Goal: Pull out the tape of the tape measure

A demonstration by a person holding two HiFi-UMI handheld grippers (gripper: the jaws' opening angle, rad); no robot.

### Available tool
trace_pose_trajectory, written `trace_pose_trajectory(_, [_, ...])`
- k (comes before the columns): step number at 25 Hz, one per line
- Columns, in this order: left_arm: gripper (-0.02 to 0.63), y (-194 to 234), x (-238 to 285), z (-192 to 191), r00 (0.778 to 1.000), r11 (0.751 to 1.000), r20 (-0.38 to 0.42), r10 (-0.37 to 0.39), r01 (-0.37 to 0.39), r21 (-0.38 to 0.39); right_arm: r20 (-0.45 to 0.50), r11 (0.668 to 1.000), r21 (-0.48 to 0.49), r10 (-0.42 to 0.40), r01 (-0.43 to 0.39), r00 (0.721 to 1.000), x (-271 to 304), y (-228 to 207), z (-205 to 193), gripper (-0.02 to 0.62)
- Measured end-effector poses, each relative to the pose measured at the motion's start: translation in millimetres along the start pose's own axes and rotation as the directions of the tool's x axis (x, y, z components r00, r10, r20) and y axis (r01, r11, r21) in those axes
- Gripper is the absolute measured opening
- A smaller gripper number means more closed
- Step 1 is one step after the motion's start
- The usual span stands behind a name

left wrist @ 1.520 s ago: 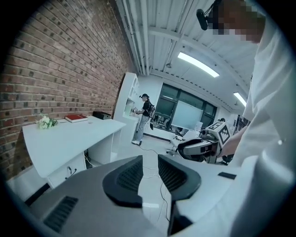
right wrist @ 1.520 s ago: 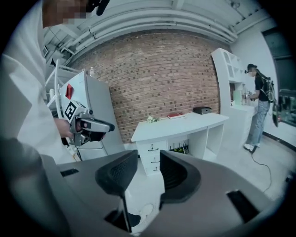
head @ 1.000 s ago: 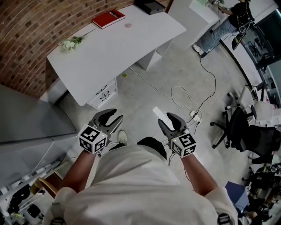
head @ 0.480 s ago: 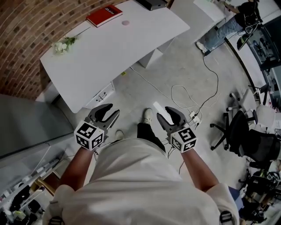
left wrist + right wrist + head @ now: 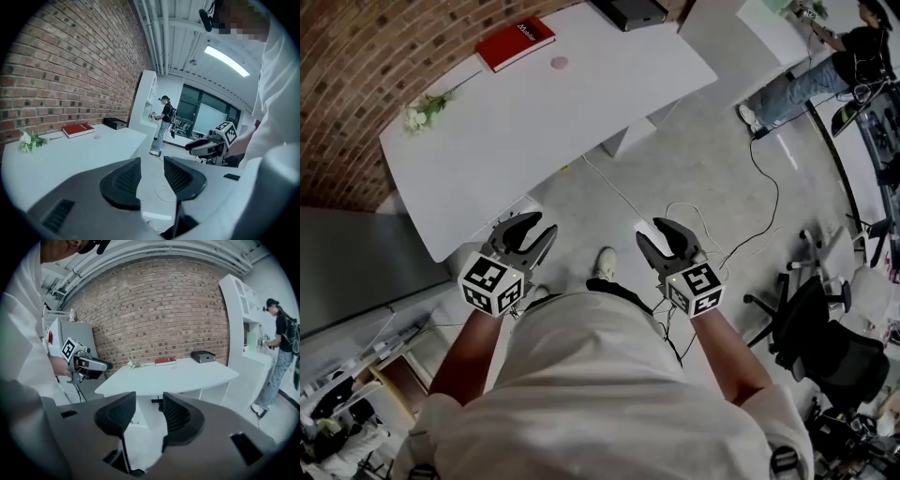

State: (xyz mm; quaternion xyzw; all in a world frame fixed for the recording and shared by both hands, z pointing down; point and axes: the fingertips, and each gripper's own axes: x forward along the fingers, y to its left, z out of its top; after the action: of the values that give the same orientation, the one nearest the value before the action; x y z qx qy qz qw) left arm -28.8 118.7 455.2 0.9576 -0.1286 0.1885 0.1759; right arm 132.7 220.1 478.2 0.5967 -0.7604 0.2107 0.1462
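No tape measure shows plainly. A small round pinkish object [image 5: 559,63] lies on the white table [image 5: 581,103] near the red book; I cannot tell what it is. It also shows in the left gripper view as the pinkish object [image 5: 97,137]. My left gripper [image 5: 534,234] and right gripper [image 5: 661,236] hang in front of my body over the floor, well short of the table. Both stand open with nothing between the jaws, as the left gripper [image 5: 152,173] and the right gripper [image 5: 149,416] show in their own views.
A red book [image 5: 516,42], a black box [image 5: 628,11] and a sprig of white flowers [image 5: 422,112] lie on the table. Cables [image 5: 712,220] run across the floor. An office chair [image 5: 811,323] stands at the right. A person [image 5: 811,70] works at the far right.
I have stepped towards the table, which now sits nearer in the head view. Both grippers stay open and empty in front of me.
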Motion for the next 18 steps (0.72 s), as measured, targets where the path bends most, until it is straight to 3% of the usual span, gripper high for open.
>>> trace_pose_trajectory(10, [0.15,3,64,36,0.996,0.996,0.031,0.079,-0.078,-0.046,-0.006,0.994,0.013,0.107,-0.107,0.994,47,-72,11,0.179])
trace_pose_trajectory(18, [0.147,59,73,64,0.993,0.994,0.065,0.097,-0.094,-0.051,-0.034,0.993,-0.031,0.112,-0.113,0.993,106,-92,48,0.179])
